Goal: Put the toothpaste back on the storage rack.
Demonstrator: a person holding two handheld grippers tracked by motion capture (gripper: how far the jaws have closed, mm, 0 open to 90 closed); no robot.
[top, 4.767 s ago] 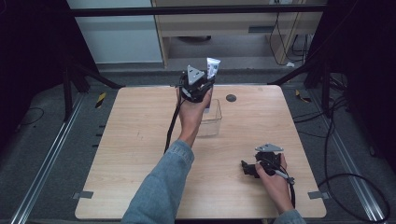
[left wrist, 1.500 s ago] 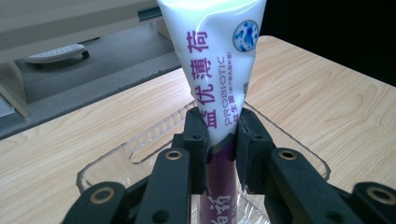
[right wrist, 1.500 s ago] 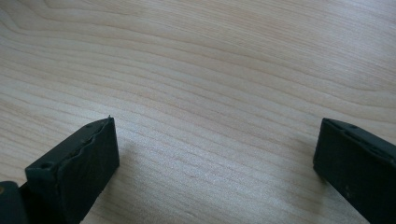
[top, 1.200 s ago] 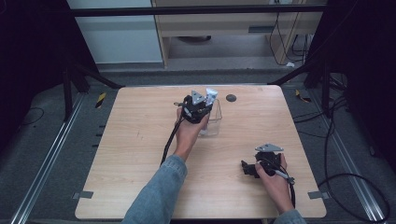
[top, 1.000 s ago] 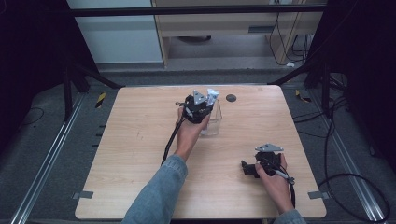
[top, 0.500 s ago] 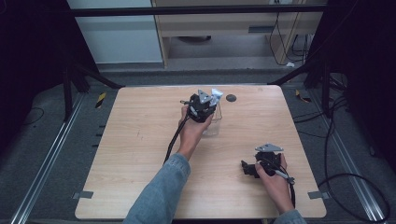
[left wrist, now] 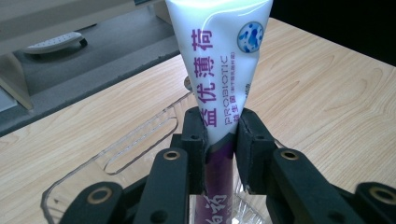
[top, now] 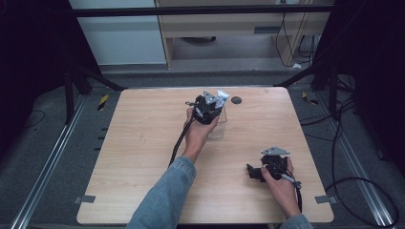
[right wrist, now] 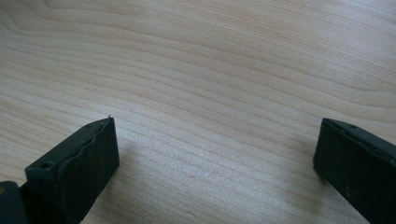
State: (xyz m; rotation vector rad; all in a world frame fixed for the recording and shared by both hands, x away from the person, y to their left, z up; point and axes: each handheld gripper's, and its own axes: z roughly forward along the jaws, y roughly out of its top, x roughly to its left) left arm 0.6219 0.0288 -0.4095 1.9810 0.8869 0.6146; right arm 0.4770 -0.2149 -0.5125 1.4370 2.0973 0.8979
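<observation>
1. Left tool (left wrist: 219,140) clamps a white-and-purple tube (left wrist: 219,60) between its jaws, tube upright with the flat crimped end up. Print reads "PROBIOTIC", so toothpaste is my guess.
2. Tube's lower end sits inside a clear plastic container (left wrist: 140,144) on the wooden surface (top: 143,143). In the high view the left tool (top: 206,106) is directly over that container (top: 217,130), toward the far middle of the surface.
3. Change over the last few seconds: the left hand has dropped and pulled slightly nearer, so the tube (top: 221,98) that rode high above the container is now down in it. Over the last half second the movement is small (nearly settled).
4. Reading: insertion looks about finished. Judged next step is letting go, provided the tube will lean on the container wall and not tip out.
5. Right tool (top: 263,171) rests on the near right of the surface, unmoved throughout, jaws spread wide with bare wood between them in the right gripper view (right wrist: 215,154).
6. A small dark round mark (top: 236,100) lies just beyond the container; untouched.
</observation>
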